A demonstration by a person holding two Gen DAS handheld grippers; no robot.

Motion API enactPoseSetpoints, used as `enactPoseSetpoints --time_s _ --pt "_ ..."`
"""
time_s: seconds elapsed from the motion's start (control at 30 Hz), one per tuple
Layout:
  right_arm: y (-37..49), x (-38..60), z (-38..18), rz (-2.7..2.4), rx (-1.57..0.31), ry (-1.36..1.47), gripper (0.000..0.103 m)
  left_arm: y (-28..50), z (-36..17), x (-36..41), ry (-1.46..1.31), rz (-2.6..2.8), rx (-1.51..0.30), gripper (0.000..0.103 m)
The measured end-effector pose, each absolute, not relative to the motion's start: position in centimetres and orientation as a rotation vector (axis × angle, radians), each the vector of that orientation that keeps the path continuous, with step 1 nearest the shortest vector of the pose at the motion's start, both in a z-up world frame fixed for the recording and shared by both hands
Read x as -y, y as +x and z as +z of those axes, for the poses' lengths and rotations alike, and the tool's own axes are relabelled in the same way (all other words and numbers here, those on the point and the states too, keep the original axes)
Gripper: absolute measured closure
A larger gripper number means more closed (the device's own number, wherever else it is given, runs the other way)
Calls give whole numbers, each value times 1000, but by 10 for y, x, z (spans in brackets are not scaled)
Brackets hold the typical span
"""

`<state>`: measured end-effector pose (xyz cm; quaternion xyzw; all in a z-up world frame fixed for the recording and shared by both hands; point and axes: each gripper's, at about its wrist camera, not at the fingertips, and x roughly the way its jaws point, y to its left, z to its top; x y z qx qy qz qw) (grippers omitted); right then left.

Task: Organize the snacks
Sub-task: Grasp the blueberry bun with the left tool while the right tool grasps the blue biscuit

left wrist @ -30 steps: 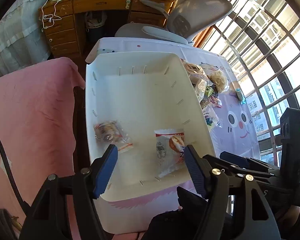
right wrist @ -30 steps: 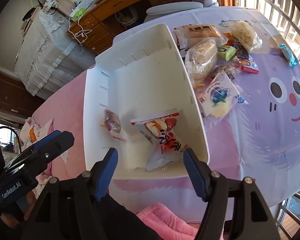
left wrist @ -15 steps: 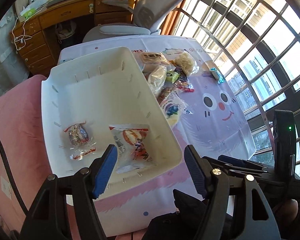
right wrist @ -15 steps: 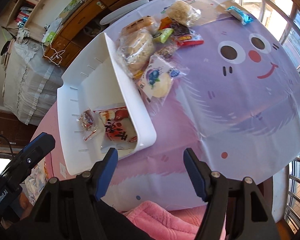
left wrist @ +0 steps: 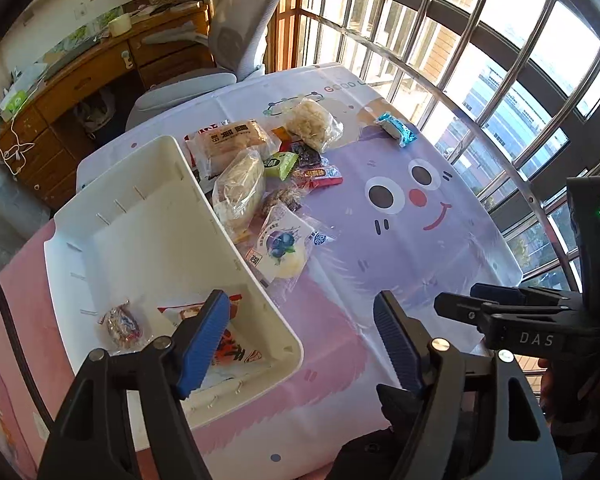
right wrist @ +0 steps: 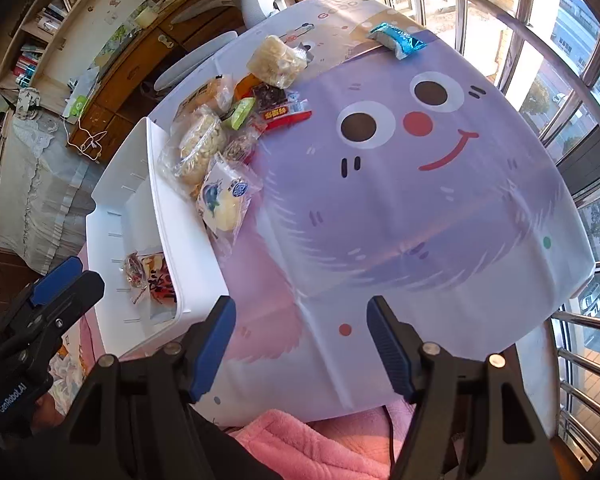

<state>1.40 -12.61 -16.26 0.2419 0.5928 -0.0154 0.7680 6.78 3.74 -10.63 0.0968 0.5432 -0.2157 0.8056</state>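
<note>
A white bin [left wrist: 148, 240] stands at the left on the cartoon tablecloth. It holds a small twisted candy bag [left wrist: 120, 322] and a red-and-white packet [left wrist: 236, 354], partly behind my left finger. Beside the bin's right wall lies a pile of snacks: a blueberry packet [left wrist: 280, 244], a clear pastry bag [left wrist: 240, 188], a bread packet [left wrist: 232, 142] and a puffed-rice cake [left wrist: 312, 122]. A blue packet [left wrist: 396, 130] lies apart. My left gripper [left wrist: 300, 308] hangs over the bin's near right corner, jaws opening, nothing between them. My right gripper [right wrist: 300, 308] is open and empty above the bare cloth.
The tablecloth [right wrist: 420, 220] has a purple smiling face and ends close to window bars [right wrist: 580, 100] on the right. An office chair [left wrist: 236, 32] and a wooden desk [left wrist: 80, 80] stand beyond the table. A pink fleece [right wrist: 320, 440] lies at the near edge.
Both grippers have swung to the right, from above the bin's inside to its right edge and the cloth. The left jaws stand a little wider. The snacks have not moved.
</note>
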Motion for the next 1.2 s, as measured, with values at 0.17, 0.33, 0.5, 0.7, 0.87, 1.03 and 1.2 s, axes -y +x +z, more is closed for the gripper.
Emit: enactPoseSetpoints --time_s 0.17,0.33,0.5,0.7,0.87,1.03,1.2 --pt "25 157 -159 -29 -1257 493 34 76 -115 -14 257 -453 -1158 28" --pt "39 185 -154 -24 -1213 446 34 85 -128 7 318 -432 -1147 27" --pt "58 214 -156 -6 -1186 420 34 95 -143 26 376 -401 -1131 27" --pt "88 246 -169 7 -1183 401 34 105 -167 48 475 -371 -1134 27" --pt "119 265 -184 11 -1165 374 34 114 -187 59 536 -352 -1160 27" --pt "150 274 -198 -2 -1137 312 34 126 -205 64 584 -346 -1192 27" --pt "177 278 -208 1 -1086 251 35 138 -222 61 597 -331 -1212 27"
